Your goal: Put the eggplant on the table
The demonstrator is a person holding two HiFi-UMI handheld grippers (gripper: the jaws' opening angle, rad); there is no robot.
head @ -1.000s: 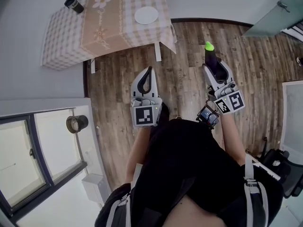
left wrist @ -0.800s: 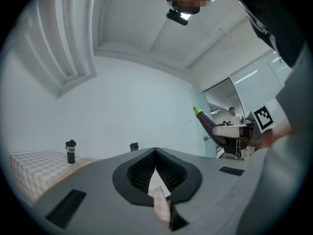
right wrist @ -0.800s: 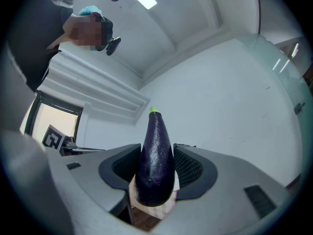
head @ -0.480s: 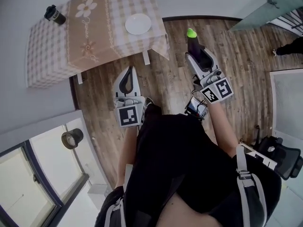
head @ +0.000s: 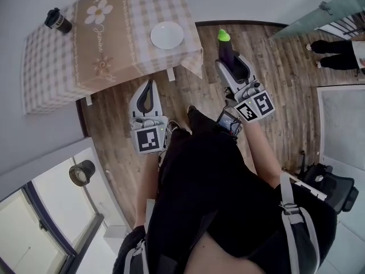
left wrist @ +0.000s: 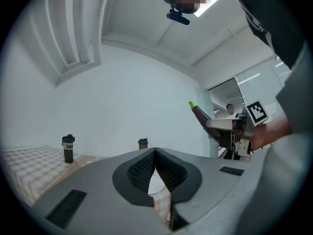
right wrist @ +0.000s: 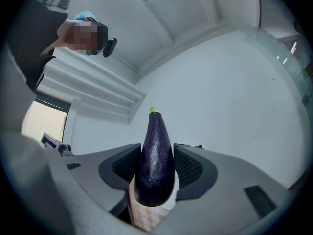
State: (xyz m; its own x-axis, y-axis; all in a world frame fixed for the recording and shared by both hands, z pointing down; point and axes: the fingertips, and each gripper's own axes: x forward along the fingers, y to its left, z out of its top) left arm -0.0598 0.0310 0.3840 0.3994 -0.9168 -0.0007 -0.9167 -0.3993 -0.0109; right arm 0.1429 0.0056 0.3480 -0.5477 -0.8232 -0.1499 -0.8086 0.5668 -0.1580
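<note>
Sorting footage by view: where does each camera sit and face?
Head view: on the person's head, facing steeply down at floor and table; shows torso, both arms, left gripper, right gripper.
Left gripper view: on the left gripper, level along shut jaws toward the table; shows the right arm.
Right gripper view: on the right gripper, slightly up along jaws clamping the eggplant; shows the head.
Shared: head and left gripper views both show table, eggplant.

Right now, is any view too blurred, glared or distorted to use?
Head view: sharp and evenly lit, though the wide lens curves the skirting. Left gripper view: fisheye circle with black corners, ceiling light blown out. Right gripper view: same fisheye, eggplant crisp with a mild sheen.
</note>
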